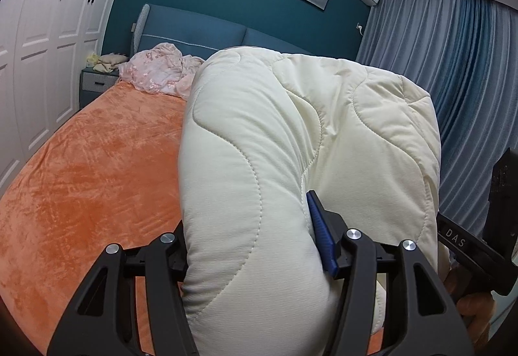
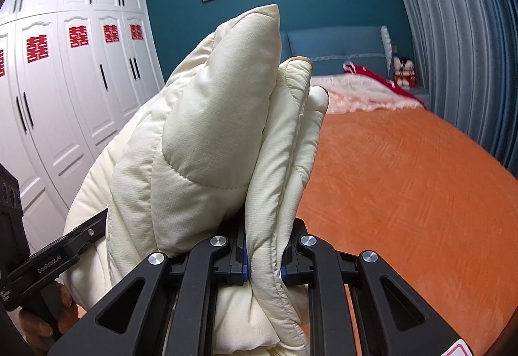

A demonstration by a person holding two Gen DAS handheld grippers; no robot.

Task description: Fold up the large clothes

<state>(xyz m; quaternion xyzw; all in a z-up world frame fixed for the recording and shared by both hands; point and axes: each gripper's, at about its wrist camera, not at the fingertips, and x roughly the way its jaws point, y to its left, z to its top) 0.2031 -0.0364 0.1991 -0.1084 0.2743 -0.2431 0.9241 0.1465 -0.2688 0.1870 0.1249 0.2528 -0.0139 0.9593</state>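
Quilt [image 1: 259,145] matt stitched cloth; bed cover [image 2: 421,178] plush orange fleece; tool [image 2: 264,272] matt blk plastic.

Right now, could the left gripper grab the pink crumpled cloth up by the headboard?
Probably not yet. The left gripper is clamped on the bulky cream quilt, which fills the space in front of it, and the pink cloth lies far across the orange bedspread.

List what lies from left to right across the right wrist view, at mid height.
White wardrobe → cream quilt held up in the right gripper → orange bedspread → blue curtain.
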